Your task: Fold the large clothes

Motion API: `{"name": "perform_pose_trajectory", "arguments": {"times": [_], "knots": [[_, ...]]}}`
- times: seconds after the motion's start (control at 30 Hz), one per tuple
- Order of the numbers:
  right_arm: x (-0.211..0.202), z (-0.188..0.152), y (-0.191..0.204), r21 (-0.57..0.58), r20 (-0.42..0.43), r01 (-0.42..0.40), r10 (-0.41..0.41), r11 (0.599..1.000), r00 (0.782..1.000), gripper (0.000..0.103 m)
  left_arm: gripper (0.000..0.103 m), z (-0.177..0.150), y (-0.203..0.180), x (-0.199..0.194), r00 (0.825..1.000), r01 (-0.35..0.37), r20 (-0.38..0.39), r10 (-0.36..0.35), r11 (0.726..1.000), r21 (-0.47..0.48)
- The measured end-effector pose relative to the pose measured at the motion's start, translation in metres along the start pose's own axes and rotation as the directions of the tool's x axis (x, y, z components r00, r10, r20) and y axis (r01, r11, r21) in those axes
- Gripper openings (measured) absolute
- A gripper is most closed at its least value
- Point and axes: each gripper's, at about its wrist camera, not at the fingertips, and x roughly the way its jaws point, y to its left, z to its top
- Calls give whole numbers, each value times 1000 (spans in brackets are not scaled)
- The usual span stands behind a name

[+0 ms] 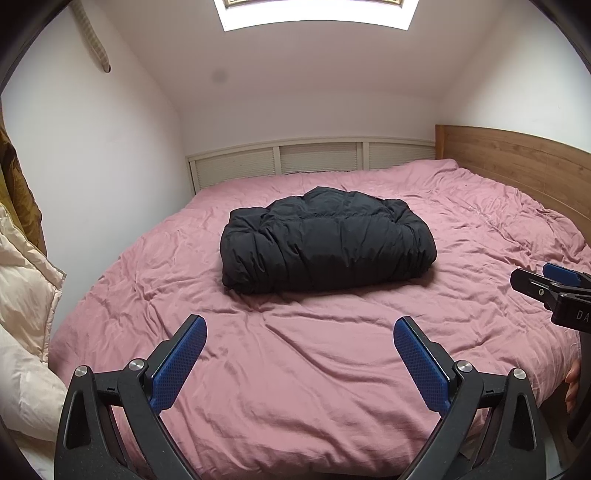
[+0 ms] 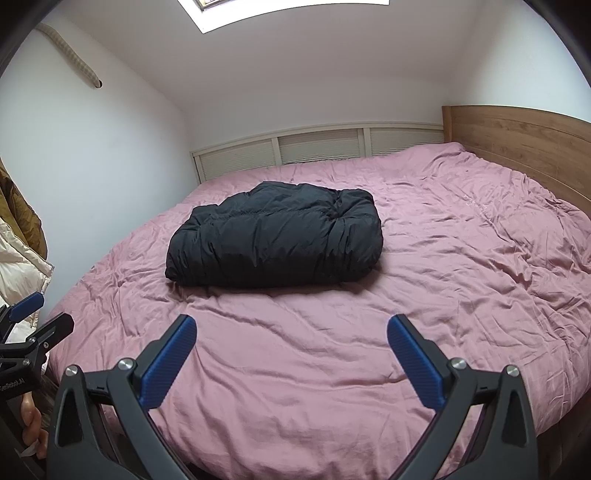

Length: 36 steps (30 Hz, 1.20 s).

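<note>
A black puffer jacket (image 1: 327, 242) lies folded into a thick bundle in the middle of the pink bed (image 1: 295, 369); it also shows in the right wrist view (image 2: 275, 242). My left gripper (image 1: 299, 325) is open and empty, held over the bed's near edge, well short of the jacket. My right gripper (image 2: 291, 323) is open and empty too, to the right of the left one and also apart from the jacket. The right gripper shows at the right edge of the left wrist view (image 1: 554, 288), and the left gripper at the left edge of the right wrist view (image 2: 33, 321).
A wooden headboard (image 1: 517, 158) stands at the right. White louvred panels (image 1: 310, 158) run along the far wall. Cream and brown garments (image 1: 22, 295) hang at the left by the bed's corner. A skylight (image 1: 317, 11) is overhead.
</note>
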Motion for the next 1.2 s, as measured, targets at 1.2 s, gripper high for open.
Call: {"name": "perform_pose_trajectory", "arguments": {"times": [1.2], "knots": [[15,-14,-1,9,-33,16,-15,1000,999,103,100,-12,13,18,999,-1,-50,0,1000,-25]]}}
